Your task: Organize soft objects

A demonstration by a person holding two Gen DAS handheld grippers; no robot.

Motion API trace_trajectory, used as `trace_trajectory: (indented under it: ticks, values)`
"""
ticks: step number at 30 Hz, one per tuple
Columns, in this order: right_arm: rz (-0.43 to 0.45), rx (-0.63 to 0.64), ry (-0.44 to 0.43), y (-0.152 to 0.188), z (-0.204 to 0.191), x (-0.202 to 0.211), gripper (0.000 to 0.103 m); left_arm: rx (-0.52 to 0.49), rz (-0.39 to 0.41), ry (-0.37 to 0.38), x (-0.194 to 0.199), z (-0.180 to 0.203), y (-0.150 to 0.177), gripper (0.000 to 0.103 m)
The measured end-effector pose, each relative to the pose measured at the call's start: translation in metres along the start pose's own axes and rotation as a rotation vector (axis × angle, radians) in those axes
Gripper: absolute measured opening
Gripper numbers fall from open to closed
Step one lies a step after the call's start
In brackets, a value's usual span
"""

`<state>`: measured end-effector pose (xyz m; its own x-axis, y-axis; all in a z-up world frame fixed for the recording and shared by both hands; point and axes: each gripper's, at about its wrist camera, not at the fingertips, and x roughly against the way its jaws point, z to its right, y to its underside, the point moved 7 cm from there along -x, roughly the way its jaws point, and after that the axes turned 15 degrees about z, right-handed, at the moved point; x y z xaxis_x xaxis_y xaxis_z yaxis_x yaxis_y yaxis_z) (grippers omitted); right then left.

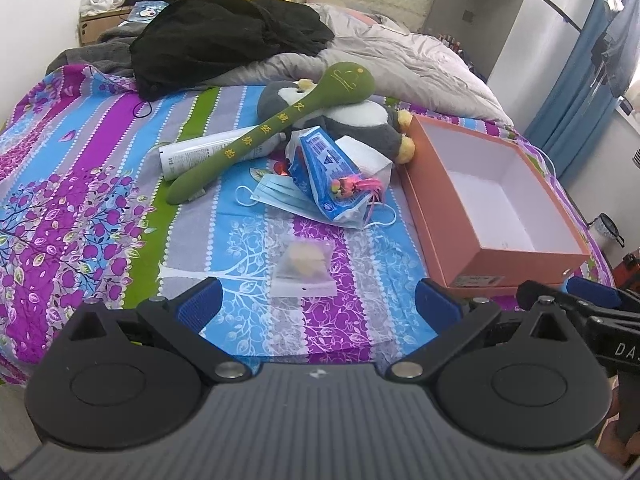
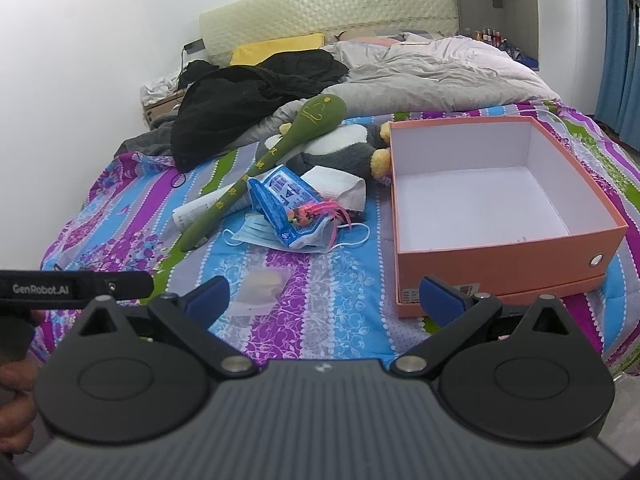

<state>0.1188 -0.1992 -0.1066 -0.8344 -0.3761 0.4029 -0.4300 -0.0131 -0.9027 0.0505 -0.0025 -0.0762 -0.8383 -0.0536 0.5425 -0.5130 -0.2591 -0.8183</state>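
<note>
- We see the soft things heaped ahead of both grippers: a green plush stick (image 1: 256, 136) lying across a penguin toy (image 1: 360, 120) and a white tube (image 1: 216, 152), with a blue pack (image 1: 320, 168) and a face mask (image 1: 276, 196) nearer us.
- A small clear bag (image 1: 304, 264) lies alone, just ahead of our left gripper (image 1: 318, 300), between its spread fingers.
- The orange box (image 2: 500, 260), open and with nothing in it, sits ahead-right of our right gripper (image 2: 326, 300), whose fingers are also spread and hold nothing.
- Risks, as we judge them: the clear bag is flat and slippery, so a pinch may grab the bedsheet (image 1: 100, 200) instead; tugging the stick may drag the tube or roll the penguin; mask loops may snag the pack.
</note>
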Motion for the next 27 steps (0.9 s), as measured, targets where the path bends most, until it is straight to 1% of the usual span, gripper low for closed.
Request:
trace_trajectory:
  ticks: [16,23,27]
  values:
    - [-0.016,-0.009,0.015,0.005,0.007,-0.009,0.103,-0.004,-0.033,0.027,-0.017,0.003,0.001,0.103]
    - [-0.011,0.012,0.022,0.003,0.004,-0.028,0.103,-0.025,-0.043,0.031,-0.034,0.001,0.000,0.103]
    - [-0.010,0.000,-0.005,0.002,0.001,-0.041,0.103,-0.026,-0.047,0.022,-0.048,-0.005,0.000,0.103]
